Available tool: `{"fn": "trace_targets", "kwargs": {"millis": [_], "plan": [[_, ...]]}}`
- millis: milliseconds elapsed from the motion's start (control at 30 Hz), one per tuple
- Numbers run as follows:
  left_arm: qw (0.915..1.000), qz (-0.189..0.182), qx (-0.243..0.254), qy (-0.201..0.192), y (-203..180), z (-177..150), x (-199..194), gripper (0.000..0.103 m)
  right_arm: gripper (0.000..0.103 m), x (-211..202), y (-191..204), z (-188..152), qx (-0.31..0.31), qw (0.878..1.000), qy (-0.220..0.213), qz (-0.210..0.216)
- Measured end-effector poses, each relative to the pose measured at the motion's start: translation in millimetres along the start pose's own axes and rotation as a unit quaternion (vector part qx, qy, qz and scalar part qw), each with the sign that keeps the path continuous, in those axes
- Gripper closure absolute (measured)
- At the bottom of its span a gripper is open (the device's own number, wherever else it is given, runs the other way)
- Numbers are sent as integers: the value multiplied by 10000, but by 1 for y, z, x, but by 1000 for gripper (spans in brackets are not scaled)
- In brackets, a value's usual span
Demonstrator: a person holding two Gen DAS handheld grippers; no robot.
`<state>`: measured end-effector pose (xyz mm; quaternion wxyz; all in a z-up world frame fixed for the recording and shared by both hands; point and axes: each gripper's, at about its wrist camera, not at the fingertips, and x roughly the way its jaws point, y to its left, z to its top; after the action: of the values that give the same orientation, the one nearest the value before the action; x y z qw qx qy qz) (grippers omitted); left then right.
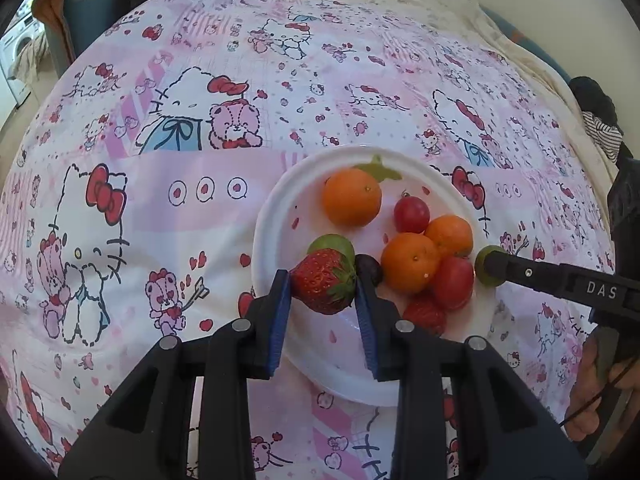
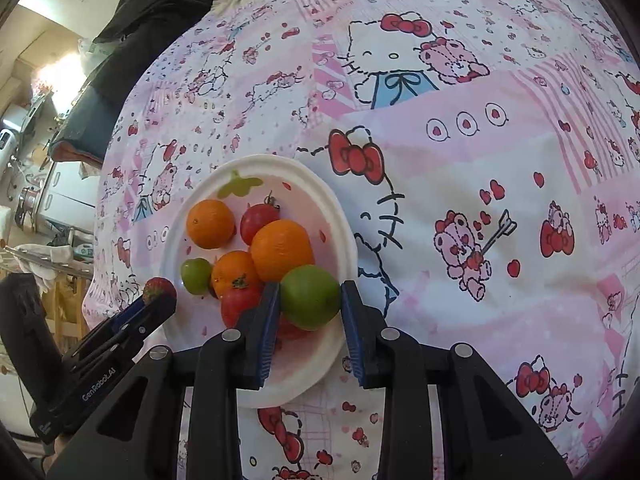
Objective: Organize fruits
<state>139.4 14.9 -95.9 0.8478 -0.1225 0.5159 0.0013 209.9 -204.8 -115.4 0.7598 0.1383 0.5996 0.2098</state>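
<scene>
A white plate (image 1: 276, 216) on a Hello Kitty cloth holds three oranges (image 1: 352, 197), red tomatoes (image 1: 411, 214), a strawberry (image 1: 425, 314), a small green fruit (image 1: 331, 243) and a dark fruit (image 1: 370, 267). My left gripper (image 1: 323, 289) is shut on a strawberry (image 1: 323, 286) over the plate's near side. My right gripper (image 2: 309, 298) is shut on a green lime (image 2: 310, 297) at the plate's (image 2: 340, 216) right edge. In the left wrist view the right gripper's tip (image 1: 494, 266) covers part of the lime (image 1: 482, 258). In the right wrist view the left gripper (image 2: 158, 296) holds its strawberry (image 2: 159, 287).
The patterned cloth (image 1: 180, 208) covers a wide surface around the plate. A dark chair with clothing (image 2: 148, 28) stands at the back. Shelves and appliances (image 2: 36, 184) lie beyond the cloth's left edge in the right wrist view.
</scene>
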Motion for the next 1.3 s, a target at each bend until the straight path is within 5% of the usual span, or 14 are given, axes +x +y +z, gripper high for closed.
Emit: {"fn": "trace_targets", "kwargs": {"millis": [67, 200, 233, 300, 400, 667, 733, 833, 1300], "plan": [[10000, 15, 32, -8, -1, 0, -1, 70, 68, -1, 0, 0, 0, 10000, -18, -1], [9998, 12, -5, -175, -1, 0, -7, 33, 66, -6, 0, 1, 8, 10000, -66, 2], [9997, 31, -12, -244, -1, 0, -10, 29, 58, -8, 0, 1, 8, 9999, -115, 25], [9994, 65, -12, -327, 0, 2, -14, 27, 37, -14, 2, 1, 19, 9997, -234, 103], [9988, 65, -16, -492, 4, 2, -26, 27, 26, -27, 6, 1, 2, 9985, -533, 145], [9940, 206, -197, -1056, 14, -2, -84, 27, 20, -72, 26, -8, -132, 9930, -1150, 254], [9912, 490, -68, -1224, 11, -4, -96, 10, 16, -90, 39, -17, -375, 9879, -1497, 136], [9862, 822, 23, -1436, 11, -6, -111, 3, 11, -119, 59, -34, -847, 9750, -2052, -65], [9853, 449, 111, -1646, 12, -44, -171, 0, 2, -164, 82, -113, -1263, 9535, -2704, -418]]}}
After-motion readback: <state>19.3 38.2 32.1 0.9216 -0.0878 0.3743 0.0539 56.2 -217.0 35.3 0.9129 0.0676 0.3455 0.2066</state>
